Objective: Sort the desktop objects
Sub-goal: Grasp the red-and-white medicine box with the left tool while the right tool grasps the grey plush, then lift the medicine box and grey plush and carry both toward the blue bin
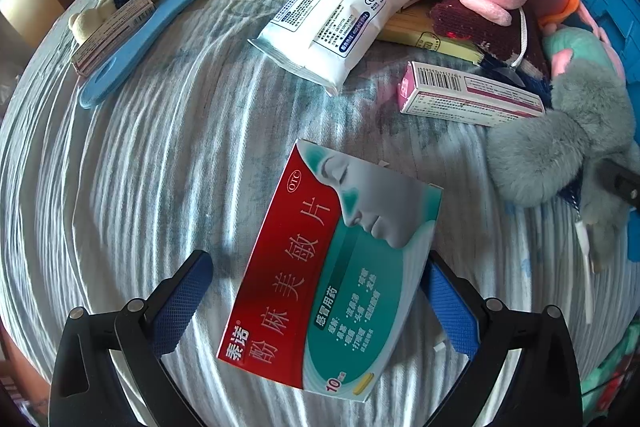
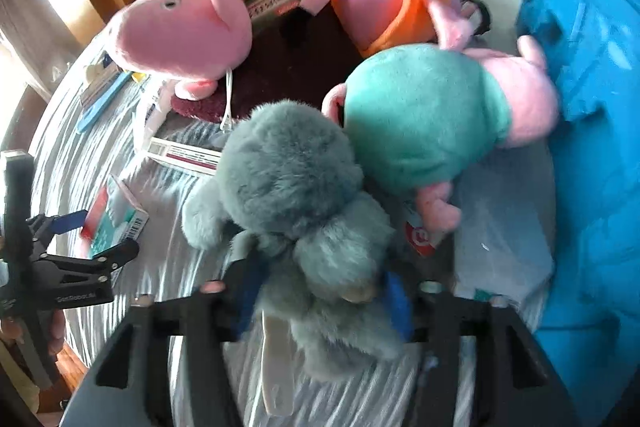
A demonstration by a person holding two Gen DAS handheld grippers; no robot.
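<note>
The left gripper [image 1: 316, 303] stands spread around the red and teal medicine box [image 1: 332, 267], its blue pads on either side and not clearly pressing it; the box lies flat on the striped cloth [image 1: 160, 167]. The right gripper [image 2: 320, 299] is clenched on the grey plush toy [image 2: 296, 187]. At two o'clock from that toy lies a teal plush [image 2: 424, 115], with a blue crate [image 2: 592, 67] at three o'clock beyond.

Glossy printed card box [image 1: 332, 267]; fluffy grey plush [image 2: 296, 227]; ribbed striped cloth [image 1: 160, 167]; blue moulded plastic crate [image 2: 592, 67].
</note>
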